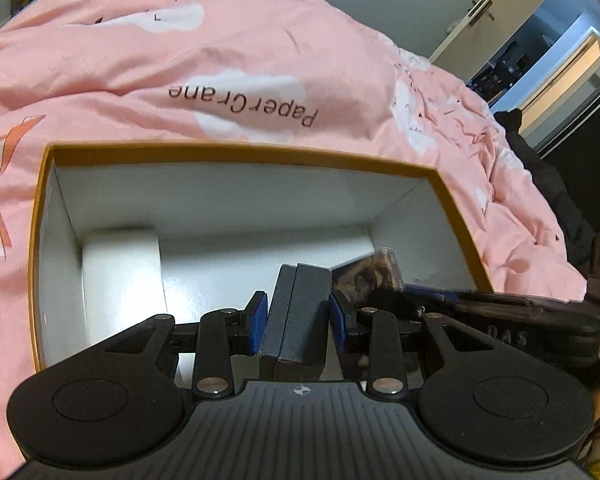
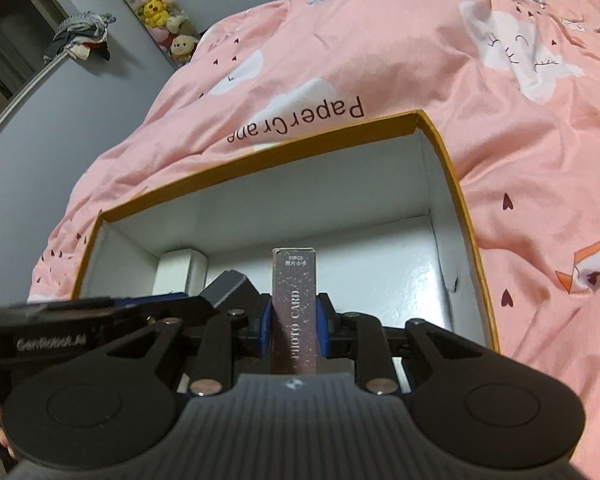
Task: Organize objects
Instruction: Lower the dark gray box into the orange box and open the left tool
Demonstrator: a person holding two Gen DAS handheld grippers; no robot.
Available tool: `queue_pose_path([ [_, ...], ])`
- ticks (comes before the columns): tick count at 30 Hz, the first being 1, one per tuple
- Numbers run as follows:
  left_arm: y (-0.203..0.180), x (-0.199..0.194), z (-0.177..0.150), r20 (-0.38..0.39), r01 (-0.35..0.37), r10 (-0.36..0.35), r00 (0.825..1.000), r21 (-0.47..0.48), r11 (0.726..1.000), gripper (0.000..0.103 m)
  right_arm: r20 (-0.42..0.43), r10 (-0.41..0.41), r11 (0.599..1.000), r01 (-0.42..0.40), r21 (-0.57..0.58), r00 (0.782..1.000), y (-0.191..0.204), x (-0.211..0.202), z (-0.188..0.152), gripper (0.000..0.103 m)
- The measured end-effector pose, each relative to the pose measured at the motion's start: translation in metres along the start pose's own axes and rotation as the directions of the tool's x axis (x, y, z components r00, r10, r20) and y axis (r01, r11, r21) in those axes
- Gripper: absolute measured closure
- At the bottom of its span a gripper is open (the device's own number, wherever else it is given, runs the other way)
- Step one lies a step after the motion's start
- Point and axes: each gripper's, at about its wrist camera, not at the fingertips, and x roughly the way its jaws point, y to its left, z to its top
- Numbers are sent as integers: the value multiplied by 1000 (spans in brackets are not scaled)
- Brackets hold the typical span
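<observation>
Box (image 1: pixel 236 152) with an orange rim and white inside walls fills the middle of both views, sitting open on a pink quilt (image 1: pixel 260 40). Over its near edge, the left gripper (image 1: pixel 298 314) has its blue pads pressed against both sides of a dark grey case (image 1: pixel 296 312), which stands upright at lower centre of the left view. The right gripper (image 2: pixel 292 322) is clamped on a slim purple pack (image 2: pixel 294 300) printed "PHOTO CARD", held upright at lower centre of the right view. A white block (image 1: pixel 120 272) rests on the box floor in the far left corner. Something brownish and shiny (image 1: pixel 374 276) shows just right of the grey case in the left view, too blurred to identify. The quilt carries white clouds, small hearts and the words "Paper Crane". Stuffed toys (image 2: pixel 156 8) hang at upper left of the right view; a doorway (image 1: pixel 540 40) opens at upper right of the left view.
</observation>
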Motion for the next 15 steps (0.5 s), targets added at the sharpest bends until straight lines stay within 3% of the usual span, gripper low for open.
queue_pose_path([
  [4, 3, 2, 12, 0, -20, 20, 1000, 12, 1000, 65, -10, 14, 1000, -14, 4, 1000, 1, 5, 1, 79],
  [10, 0, 11, 21, 39, -182, 179, 983, 91, 979, 65, -21, 21, 1000, -20, 15, 1000, 0, 12, 1, 79],
  [15, -6, 5, 16, 37, -206, 203, 979, 161, 965, 62, -36, 20, 1000, -20, 5, 999, 0, 10, 0, 79],
])
